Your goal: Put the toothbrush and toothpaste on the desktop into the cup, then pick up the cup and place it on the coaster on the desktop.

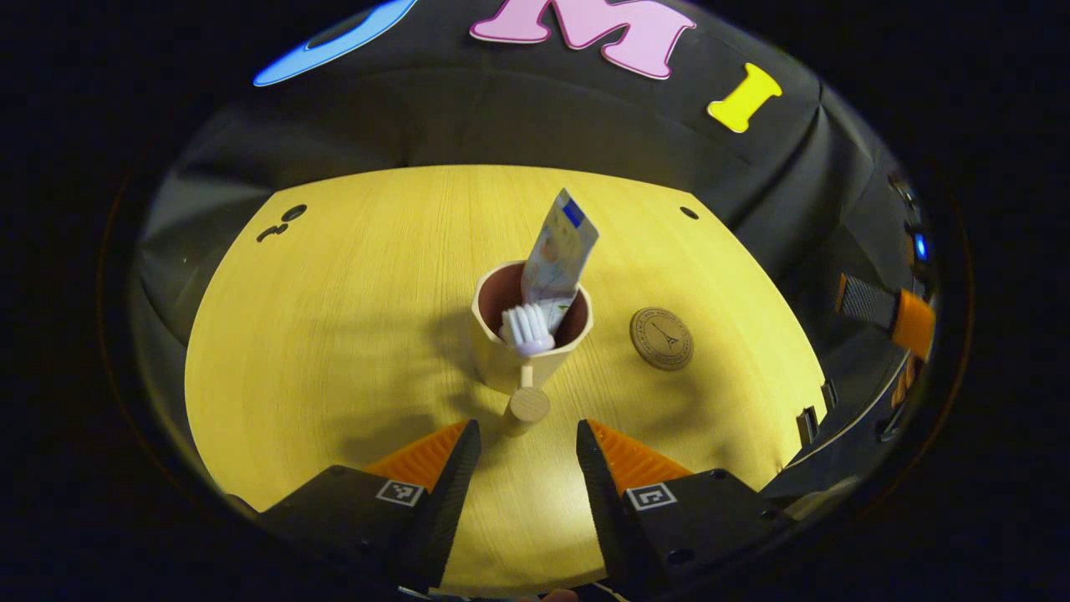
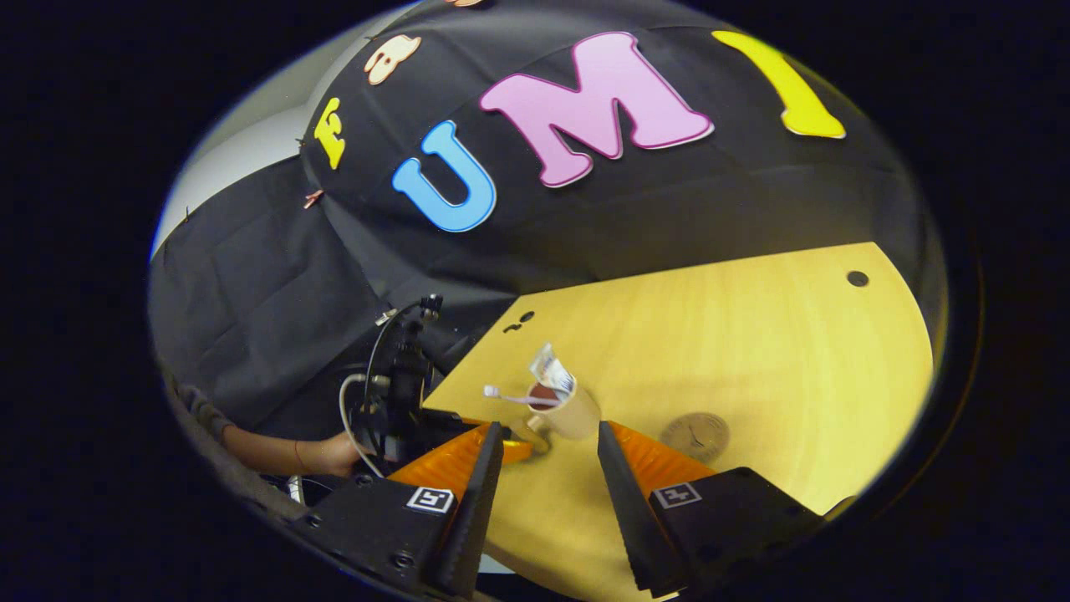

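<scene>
A beige cup (image 1: 517,361) stands mid-table with the toothpaste tube (image 1: 558,251) upright in it. The toothbrush's white bristle head (image 1: 527,329) leans over the near rim. The cup's round knob handle (image 1: 528,405) points at my left gripper (image 1: 522,456), which is open just short of it. The round brown coaster (image 1: 661,338) lies flat to the cup's right. In the right gripper view the cup (image 2: 575,411), tube (image 2: 552,368) and brush (image 2: 501,395) sit beyond my open right gripper (image 2: 547,456), and the coaster (image 2: 695,436) lies to the right.
The yellow wooden table (image 1: 334,334) has small holes near its far corners. A hand (image 2: 334,456) holds the left gripper's dark body (image 2: 401,393) off the table's left edge. An orange-and-black part of the other gripper (image 1: 899,318) shows at the right edge.
</scene>
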{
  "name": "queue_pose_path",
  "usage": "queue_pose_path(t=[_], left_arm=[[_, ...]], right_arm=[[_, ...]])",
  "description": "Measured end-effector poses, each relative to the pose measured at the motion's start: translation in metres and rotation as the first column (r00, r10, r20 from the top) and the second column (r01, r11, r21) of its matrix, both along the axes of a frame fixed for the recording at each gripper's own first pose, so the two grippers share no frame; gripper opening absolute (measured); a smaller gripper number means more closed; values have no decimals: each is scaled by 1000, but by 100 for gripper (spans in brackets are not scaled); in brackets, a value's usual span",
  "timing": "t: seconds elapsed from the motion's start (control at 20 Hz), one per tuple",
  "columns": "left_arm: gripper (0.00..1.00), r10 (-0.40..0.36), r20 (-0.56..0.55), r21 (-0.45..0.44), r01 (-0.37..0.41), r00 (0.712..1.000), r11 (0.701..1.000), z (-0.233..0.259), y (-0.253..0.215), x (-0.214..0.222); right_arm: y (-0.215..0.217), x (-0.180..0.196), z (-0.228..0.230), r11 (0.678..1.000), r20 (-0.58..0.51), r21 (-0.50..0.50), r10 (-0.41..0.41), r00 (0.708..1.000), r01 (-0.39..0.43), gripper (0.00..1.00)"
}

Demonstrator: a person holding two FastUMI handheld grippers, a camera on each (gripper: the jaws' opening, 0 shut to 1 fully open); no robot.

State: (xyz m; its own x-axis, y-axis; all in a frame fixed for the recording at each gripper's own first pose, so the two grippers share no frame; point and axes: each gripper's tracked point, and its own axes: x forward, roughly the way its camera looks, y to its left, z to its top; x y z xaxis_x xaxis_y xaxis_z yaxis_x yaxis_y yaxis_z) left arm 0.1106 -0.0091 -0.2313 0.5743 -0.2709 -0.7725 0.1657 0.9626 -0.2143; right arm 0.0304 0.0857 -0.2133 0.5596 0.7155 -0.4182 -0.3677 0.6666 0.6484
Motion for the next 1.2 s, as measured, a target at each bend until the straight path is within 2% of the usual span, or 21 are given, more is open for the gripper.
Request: queue_pose_path(t=[0.15, 0.25, 0.5, 0.55, 0.7, 0.75, 0.8, 0.85, 1.0, 1.05, 1.1, 1.2], left_arm=[[73, 2, -49, 17, -1, 999, 1000, -1, -2, 12], [73, -7, -80, 31, 10, 997, 999, -2, -7, 19], [73, -64, -166, 123, 85, 984, 989, -17, -17, 26], [63, -70, -185, 139, 97, 980, 986, -21, -17, 27], [58, -60, -234, 168, 102, 970, 981, -28, -13, 29], [58, -55, -242, 179, 101, 969, 979, -28, -11, 30], [68, -52, -250, 187, 101, 967, 977, -28, -9, 32], [58, -48, -258, 191, 100, 965, 976, -28, -7, 33], [46, -34, -280, 201, 93, 960, 975, -31, -7, 38], [35, -30, -285, 209, 93, 958, 974, -34, -7, 38], [40, -28, -297, 222, 97, 955, 970, -37, -7, 38], [35, -29, -300, 238, 104, 953, 966, -40, -7, 40]], right_arm=[[-41, -31, -47, 991, -44, -127, -36, 998, 31, 71], [-64, -49, -72, 983, -89, -175, -67, 994, 50, 71], [-113, -84, -100, 975, -209, -165, -185, 960, 152, 71], [-123, -83, -105, 971, -209, -178, -197, 958, 161, 71], [-144, -81, -112, 961, -207, -199, -234, 950, 194, 71], [-150, -83, -112, 957, -207, -207, -247, 947, 205, 71], [-157, -87, -115, 952, -208, -220, -258, 944, 212, 71], [-165, -93, -118, 950, -212, -227, -263, 941, 215, 71], [-173, -100, -126, 947, -243, -230, -278, 929, 223, 71], [-174, -102, -128, 945, -249, -233, -285, 926, 228, 71], [-176, -103, -129, 944, -254, -236, -289, 923, 231, 71], [-179, -107, -127, 941, -254, -240, -297, 921, 237, 71]])
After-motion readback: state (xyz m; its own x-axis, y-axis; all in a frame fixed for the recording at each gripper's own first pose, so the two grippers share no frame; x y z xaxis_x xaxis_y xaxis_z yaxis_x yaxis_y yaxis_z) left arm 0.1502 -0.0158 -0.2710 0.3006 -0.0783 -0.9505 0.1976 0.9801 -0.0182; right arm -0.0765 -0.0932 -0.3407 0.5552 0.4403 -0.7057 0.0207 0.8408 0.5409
